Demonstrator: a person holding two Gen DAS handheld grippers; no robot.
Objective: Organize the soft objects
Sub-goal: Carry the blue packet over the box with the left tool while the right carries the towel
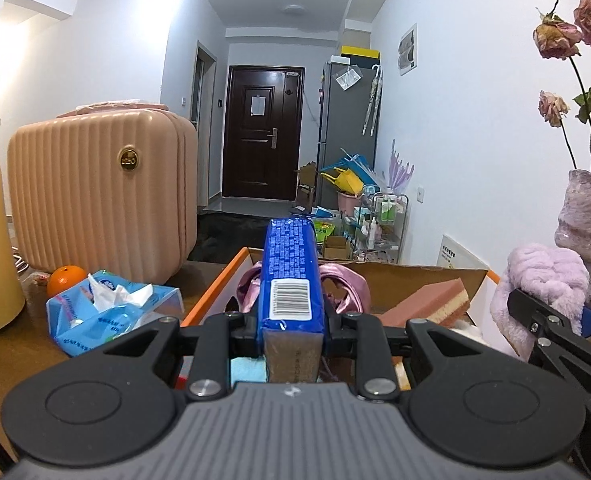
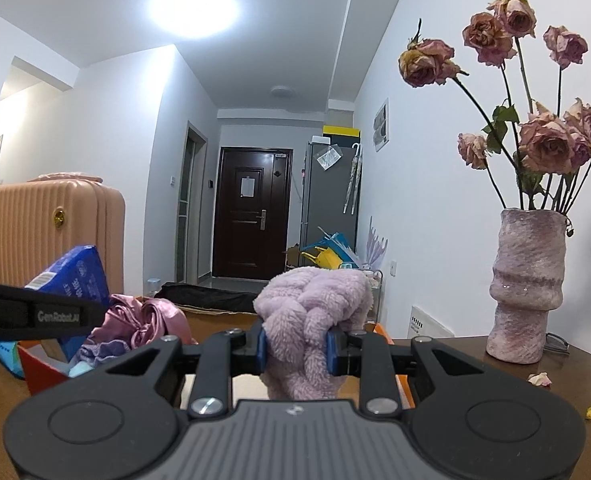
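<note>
The blue pack (image 1: 291,276), clamped in my left fingers (image 1: 251,330), points lengthwise over the box (image 1: 205,300), while my right fingers (image 2: 260,346) pinch the lilac towel (image 2: 311,320) beside it.

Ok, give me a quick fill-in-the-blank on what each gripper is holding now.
The left gripper is shut on a ____ pack.
The right gripper is shut on a fluffy ____ cloth.
The pack hangs over the ____-edged box.
The vase holds dried ____.

Missing: blue; lilac; orange; roses

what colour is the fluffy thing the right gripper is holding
Pale lilac. The plush braided headband shows best in the right wrist view, clamped in the right gripper.
</note>
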